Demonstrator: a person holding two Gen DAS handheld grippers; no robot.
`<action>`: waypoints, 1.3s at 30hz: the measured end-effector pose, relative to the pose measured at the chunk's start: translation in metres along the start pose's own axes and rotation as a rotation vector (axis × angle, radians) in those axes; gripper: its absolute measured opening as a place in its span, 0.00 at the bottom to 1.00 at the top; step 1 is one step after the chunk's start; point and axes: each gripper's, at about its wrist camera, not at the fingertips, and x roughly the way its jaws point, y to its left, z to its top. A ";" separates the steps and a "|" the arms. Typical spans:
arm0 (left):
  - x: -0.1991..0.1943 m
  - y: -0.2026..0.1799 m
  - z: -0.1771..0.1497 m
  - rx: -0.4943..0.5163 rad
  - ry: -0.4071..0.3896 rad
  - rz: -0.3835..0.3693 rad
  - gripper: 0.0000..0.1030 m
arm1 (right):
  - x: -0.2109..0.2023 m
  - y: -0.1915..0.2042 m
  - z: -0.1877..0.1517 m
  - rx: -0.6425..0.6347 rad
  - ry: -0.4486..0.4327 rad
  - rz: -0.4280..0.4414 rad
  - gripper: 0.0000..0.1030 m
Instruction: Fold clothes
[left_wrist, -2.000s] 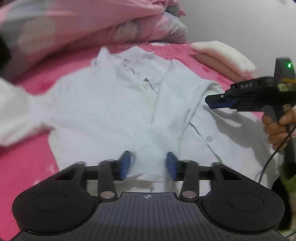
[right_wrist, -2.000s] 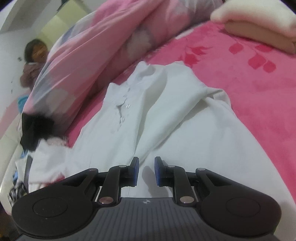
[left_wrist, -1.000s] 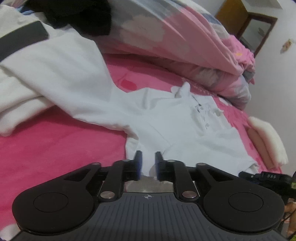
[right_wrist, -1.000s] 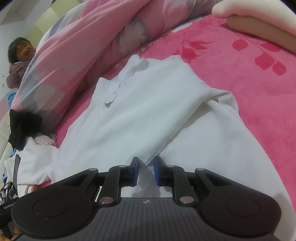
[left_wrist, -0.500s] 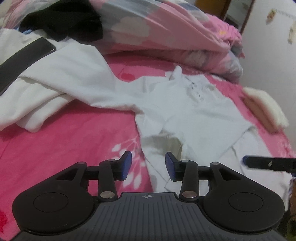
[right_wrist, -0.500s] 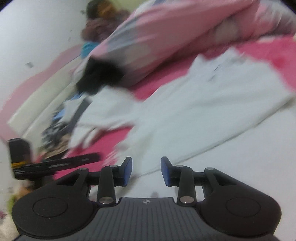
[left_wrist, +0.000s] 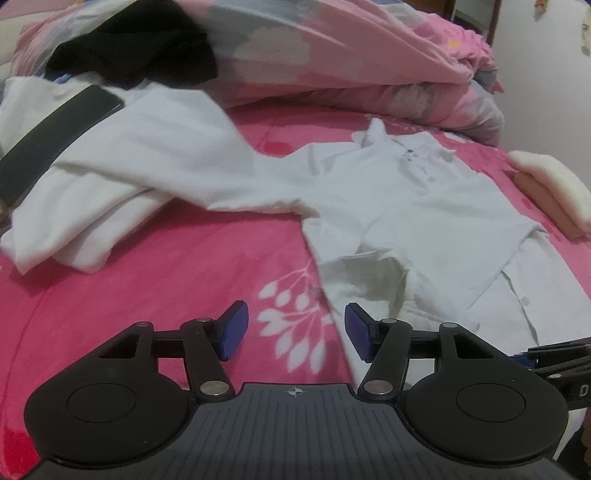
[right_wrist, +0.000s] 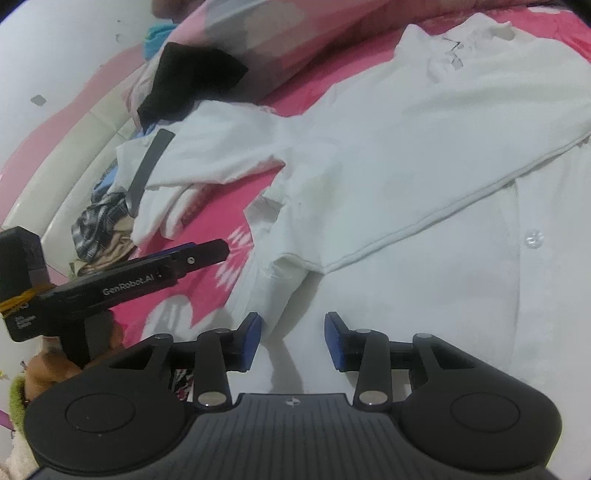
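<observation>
The left claw (left_wrist: 293, 334) hangs with its blue pads spread wide, nothing between them, over the pink bed (left_wrist: 166, 280). A white shirt (left_wrist: 417, 218) lies flat toward two o'clock, collar far, one sleeve stretching to ten o'clock. Another white garment (left_wrist: 110, 162) lies bunched at ten o'clock. A pink quilt (left_wrist: 332, 51) is heaped at twelve. The right claw's tip (left_wrist: 554, 354) enters at four o'clock.

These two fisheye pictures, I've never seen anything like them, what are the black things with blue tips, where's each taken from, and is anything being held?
They are hand-held tongs, one in each of a person's hands, with a camera on each looking forward along the blue tips. One picture looks out from the left tongs, the other from the right tongs. Both stand open and hold nothing. Ahead lies a white button-up shirt, partly folded, on a pink flowered bedspread. Another white garment lies beside it, with a pink duvet behind.
</observation>
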 end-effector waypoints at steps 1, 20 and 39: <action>0.000 0.001 0.000 -0.002 0.001 0.000 0.56 | 0.002 0.001 0.000 -0.006 -0.003 -0.005 0.40; 0.036 -0.029 0.020 0.151 0.003 -0.002 0.49 | 0.010 0.001 0.002 -0.033 -0.060 0.020 0.40; 0.032 -0.035 0.016 0.127 0.006 -0.051 0.06 | 0.014 0.000 0.002 -0.029 -0.041 0.052 0.41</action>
